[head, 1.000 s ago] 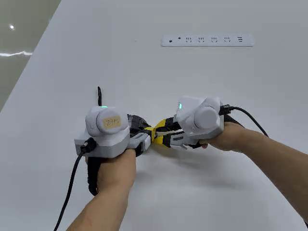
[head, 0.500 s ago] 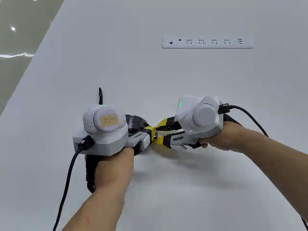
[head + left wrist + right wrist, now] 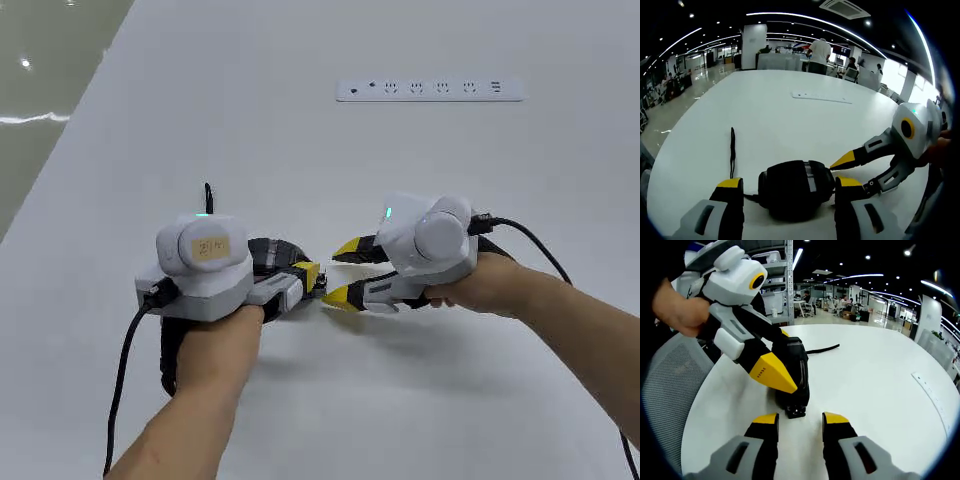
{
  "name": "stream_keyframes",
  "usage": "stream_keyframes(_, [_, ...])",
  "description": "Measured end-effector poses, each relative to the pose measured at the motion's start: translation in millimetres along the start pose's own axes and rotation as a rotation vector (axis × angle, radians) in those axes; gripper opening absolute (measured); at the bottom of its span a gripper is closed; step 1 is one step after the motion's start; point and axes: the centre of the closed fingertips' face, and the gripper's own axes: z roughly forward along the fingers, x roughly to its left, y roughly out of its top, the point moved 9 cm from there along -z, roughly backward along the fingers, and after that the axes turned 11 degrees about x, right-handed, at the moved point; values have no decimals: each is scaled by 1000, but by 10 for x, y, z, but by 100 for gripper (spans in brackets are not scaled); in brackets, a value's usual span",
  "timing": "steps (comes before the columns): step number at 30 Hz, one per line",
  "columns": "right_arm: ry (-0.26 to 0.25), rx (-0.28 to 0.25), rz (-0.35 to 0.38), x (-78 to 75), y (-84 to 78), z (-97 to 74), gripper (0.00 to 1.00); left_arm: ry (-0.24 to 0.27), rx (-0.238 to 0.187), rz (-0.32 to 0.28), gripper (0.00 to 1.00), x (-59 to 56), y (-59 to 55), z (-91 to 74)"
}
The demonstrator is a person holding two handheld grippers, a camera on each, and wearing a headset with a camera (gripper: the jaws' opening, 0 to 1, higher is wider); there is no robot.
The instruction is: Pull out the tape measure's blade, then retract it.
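Left tool point(image 3: 789, 182) is gripping the black tape measure point(image 3: 275, 255) on the surface point(image 3: 400, 160); right tool point(image 3: 340, 272), jaws apart, is hovering at the blade tip point(image 3: 796, 411), probably needing to pinch it squarely, pulling straight

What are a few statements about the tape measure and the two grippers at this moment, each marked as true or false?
1. The jaws of the right gripper are shut on the blade. False: they stand apart, and the blade's tip lies just ahead of them, untouched.
2. The tape measure sits between the jaws of the left gripper. True.
3. A power strip lies on the table beyond both grippers. True.
4. The tape measure's case is bright red. False: it is black.
5. A long piece of blade is drawn out across the table. False: only the blade's tip shows, at the case.
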Motion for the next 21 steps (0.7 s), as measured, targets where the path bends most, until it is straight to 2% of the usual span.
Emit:
stream_keyframes(5, [-18,-6,7,15,-52,-100,44,-28,-2,46,75,29,-30,-10])
stream_keyframes(9, [-42,2,47,10,-118,-187,52,-52,-8,125,78,34,-57,-42])
stream_keyframes(14, [-67,0,81,15,-181,-284,61,-116,-25,184,83,2,-91,-47])
stream_keyframes(17, [-76,-12,102,40,-212,-342,66,-135,-41,230,88,-16,-105,-53])
stream_keyframes(21, [-89,-13,121,88,-283,-422,74,-161,-39,280,93,-28,-124,-81])
